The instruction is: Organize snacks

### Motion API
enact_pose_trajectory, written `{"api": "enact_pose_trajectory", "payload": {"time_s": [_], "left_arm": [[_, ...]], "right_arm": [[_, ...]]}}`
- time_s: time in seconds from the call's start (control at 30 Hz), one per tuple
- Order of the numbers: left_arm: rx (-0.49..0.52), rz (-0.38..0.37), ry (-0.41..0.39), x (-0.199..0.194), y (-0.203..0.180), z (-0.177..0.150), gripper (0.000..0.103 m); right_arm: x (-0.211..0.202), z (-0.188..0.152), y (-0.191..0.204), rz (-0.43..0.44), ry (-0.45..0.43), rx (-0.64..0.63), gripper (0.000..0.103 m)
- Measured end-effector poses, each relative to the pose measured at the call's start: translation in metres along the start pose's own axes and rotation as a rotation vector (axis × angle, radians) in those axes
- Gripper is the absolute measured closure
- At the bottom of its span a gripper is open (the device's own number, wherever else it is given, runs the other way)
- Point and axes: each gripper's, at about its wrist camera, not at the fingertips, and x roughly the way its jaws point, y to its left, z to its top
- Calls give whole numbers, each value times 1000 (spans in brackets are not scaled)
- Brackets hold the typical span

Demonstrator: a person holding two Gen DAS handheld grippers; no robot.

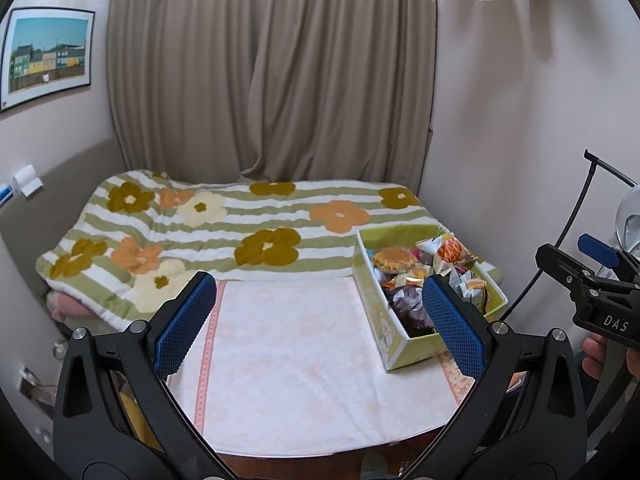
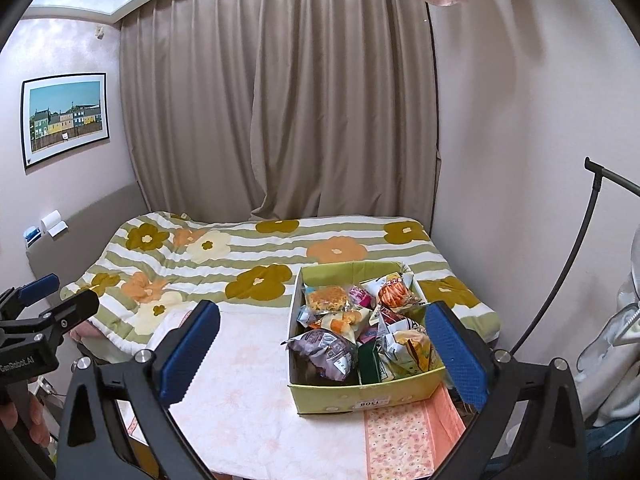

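Note:
A yellow-green cardboard box (image 2: 362, 394) stands on the right side of a small table covered by a pale pink cloth (image 2: 248, 396). Several wrapped snacks (image 2: 344, 332) fill it, among them an orange packet (image 2: 394, 294) and a purple bag (image 2: 326, 350). The same box (image 1: 390, 336) shows right of centre in the left wrist view. My left gripper (image 1: 320, 324) hovers open over the bare cloth (image 1: 296, 360), nothing between its blue pads (image 1: 184, 320). My right gripper (image 2: 322, 356) is open wide in front of the box, empty, pulled back above the table.
A bed with a flowered striped quilt (image 2: 260, 264) lies behind the table, beige curtains (image 2: 280, 100) behind it. A wall runs close on the right, with a black lamp stand (image 2: 588, 240). A hand (image 1: 596, 356) holds the right gripper (image 1: 600, 276).

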Motion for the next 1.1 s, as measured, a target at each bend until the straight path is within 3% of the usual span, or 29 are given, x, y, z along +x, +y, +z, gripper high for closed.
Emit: {"api": "enact_pose_trajectory", "payload": {"time_s": [1.1], "left_arm": [[15,11,-20,8,-7,5,1]], "right_arm": [[9,2,-3,-4,2,1,1]]}}
